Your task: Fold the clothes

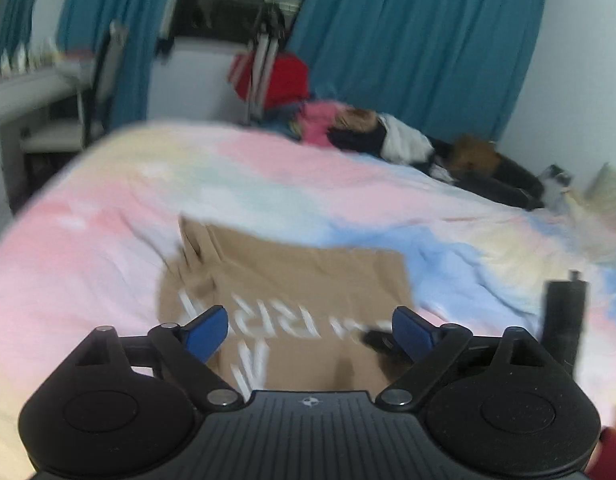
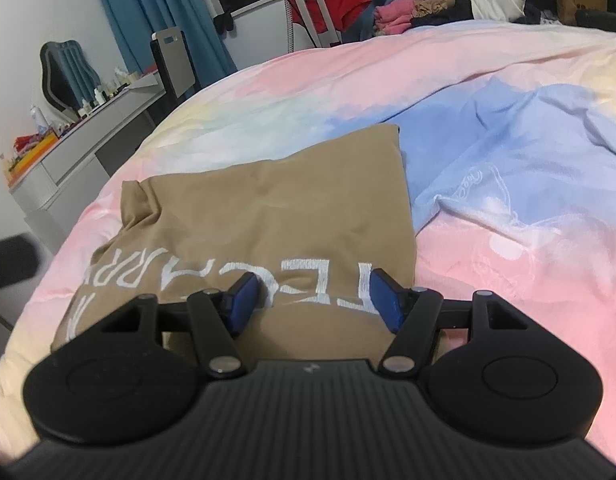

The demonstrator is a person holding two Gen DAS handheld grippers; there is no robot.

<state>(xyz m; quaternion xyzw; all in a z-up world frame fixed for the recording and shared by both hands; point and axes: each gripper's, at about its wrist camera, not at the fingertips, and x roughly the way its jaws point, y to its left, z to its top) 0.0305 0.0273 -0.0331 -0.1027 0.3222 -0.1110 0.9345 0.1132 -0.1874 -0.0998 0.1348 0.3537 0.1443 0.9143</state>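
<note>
A tan garment with white letters (image 1: 292, 280) lies partly folded on the pastel bedspread (image 1: 108, 248). My left gripper (image 1: 308, 332) is open above its near edge, blue fingers spread, holding nothing. In the right wrist view the same tan garment (image 2: 268, 216) lies flat with a bunched corner at the left. My right gripper (image 2: 311, 300) is open over its near edge, on the lettering. The right gripper's black body (image 1: 563, 320) shows at the right edge of the left wrist view, which is blurred.
A pile of unfolded clothes (image 1: 371, 132) lies at the far side of the bed, also in the right wrist view (image 2: 447, 4). A tripod (image 1: 264, 60), a red item, blue curtains (image 1: 419, 40), a grey desk (image 2: 80, 148) and a chair stand beyond the bed.
</note>
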